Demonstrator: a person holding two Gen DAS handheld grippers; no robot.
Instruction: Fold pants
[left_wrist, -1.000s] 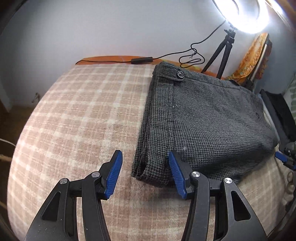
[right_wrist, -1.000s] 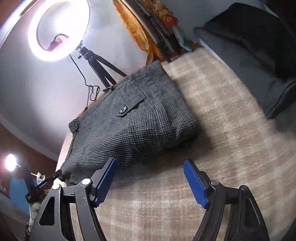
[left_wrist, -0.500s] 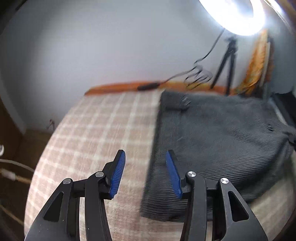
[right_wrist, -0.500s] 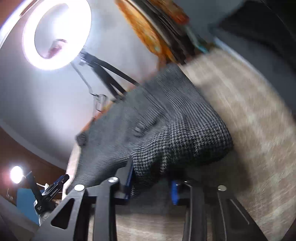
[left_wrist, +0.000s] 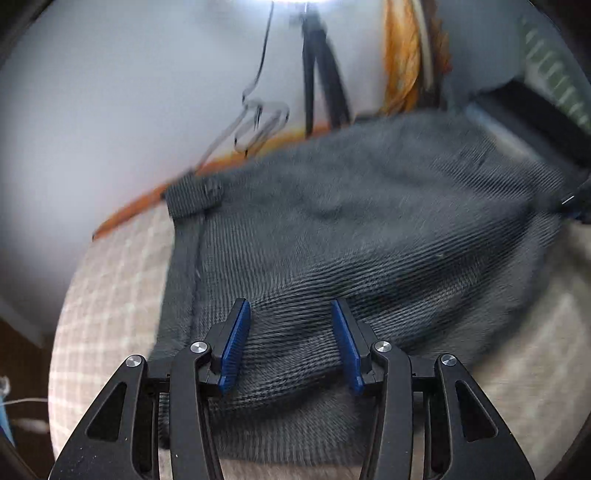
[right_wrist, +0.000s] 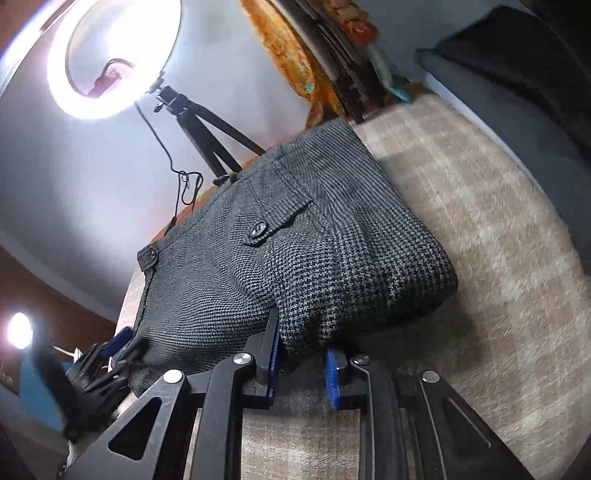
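Checked beige bedding (right_wrist: 480, 206) carries the pants (right_wrist: 303, 251), which lie as a compact grey houndstooth bundle, waistband toward the wall — folding looks nearly finished, perhaps one last fold or a tidy-up left. At the near edge, the right gripper (right_wrist: 301, 360) is clamped on a bunched wad of cloth. The left gripper (left_wrist: 290, 341) reaches low over the same edge further along, jaws parted with fabric between the pads, not yet pinched (that view is blurred). A ring light (right_wrist: 110, 55) glares behind.

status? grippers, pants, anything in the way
Right hand-held gripper shut on the pants, near edge. Left hand-held gripper open, fingers straddling the near fold. Pants folded on checked blanket. No obstruction visible.
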